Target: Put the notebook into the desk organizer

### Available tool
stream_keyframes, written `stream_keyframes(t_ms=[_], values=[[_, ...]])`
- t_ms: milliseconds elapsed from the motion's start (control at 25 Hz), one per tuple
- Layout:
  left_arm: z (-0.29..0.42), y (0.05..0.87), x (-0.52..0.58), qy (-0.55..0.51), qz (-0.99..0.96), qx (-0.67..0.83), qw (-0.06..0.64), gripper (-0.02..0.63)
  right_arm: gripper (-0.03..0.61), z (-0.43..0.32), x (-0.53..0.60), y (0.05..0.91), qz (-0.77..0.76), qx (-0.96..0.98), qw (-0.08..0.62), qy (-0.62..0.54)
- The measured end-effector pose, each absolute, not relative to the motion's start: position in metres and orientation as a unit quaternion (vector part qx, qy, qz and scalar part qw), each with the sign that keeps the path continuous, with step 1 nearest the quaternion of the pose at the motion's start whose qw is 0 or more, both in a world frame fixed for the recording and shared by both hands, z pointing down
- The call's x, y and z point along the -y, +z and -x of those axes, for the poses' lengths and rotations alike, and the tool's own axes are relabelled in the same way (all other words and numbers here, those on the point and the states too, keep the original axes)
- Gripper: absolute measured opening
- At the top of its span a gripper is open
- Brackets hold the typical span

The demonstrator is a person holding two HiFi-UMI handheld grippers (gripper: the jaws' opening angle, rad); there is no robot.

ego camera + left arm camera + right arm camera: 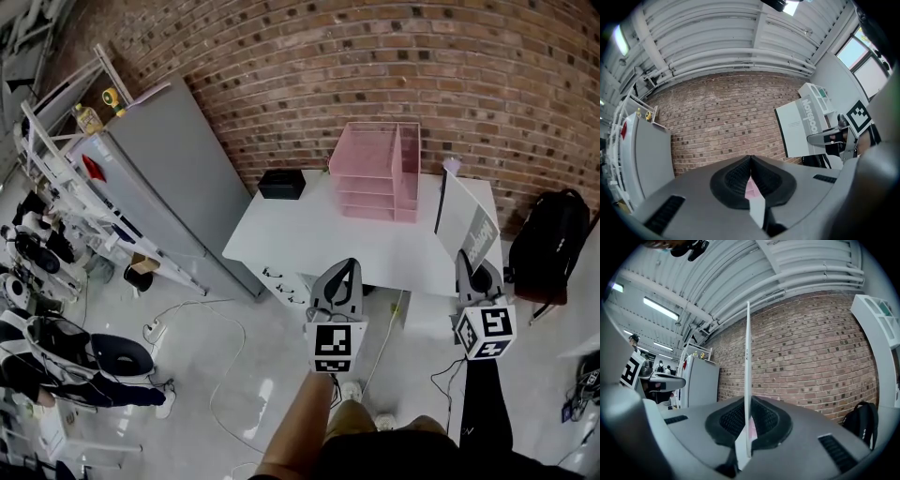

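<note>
The notebook (463, 223), white with a grey-lettered cover, stands upright over the right end of the white desk (309, 234). My right gripper (467, 259) is shut on its lower edge. In the right gripper view the notebook (748, 376) shows edge-on as a thin white sheet pinched between the jaws. The pink desk organizer (379, 172) stands at the back of the desk, left of the notebook and apart from it. At the desk's front edge my left gripper (344, 266) is shut and holds nothing. The left gripper view shows the notebook (801, 125) off to the right.
A black box (281, 184) sits on the desk's back left corner. A grey cabinet (159, 187) stands left of the desk, with racks and cables on the floor beyond. A black backpack (553, 246) rests against the brick wall at the right.
</note>
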State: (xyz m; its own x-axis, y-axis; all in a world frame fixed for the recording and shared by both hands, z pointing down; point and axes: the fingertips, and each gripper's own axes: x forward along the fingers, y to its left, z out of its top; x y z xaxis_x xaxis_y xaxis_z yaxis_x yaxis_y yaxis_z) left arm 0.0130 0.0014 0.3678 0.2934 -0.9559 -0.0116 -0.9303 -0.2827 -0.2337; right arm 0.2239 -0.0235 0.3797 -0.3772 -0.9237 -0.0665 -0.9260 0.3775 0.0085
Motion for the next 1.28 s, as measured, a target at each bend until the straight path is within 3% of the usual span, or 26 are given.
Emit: stream_keyframes(t_ms=[480,1280], values=[[0.021,0.377,0.068,-0.067,0.801,-0.587,0.096,0.015,0.027,-0.187,0.092,0.386,0.555,-0.831,0.021,0.023],[0.107,0.376,0.282,-0.052,0.841,-0.531,0.095,0.015,0.028,-0.095,0.274,0.38,0.607,-0.794,0.009,0.029]])
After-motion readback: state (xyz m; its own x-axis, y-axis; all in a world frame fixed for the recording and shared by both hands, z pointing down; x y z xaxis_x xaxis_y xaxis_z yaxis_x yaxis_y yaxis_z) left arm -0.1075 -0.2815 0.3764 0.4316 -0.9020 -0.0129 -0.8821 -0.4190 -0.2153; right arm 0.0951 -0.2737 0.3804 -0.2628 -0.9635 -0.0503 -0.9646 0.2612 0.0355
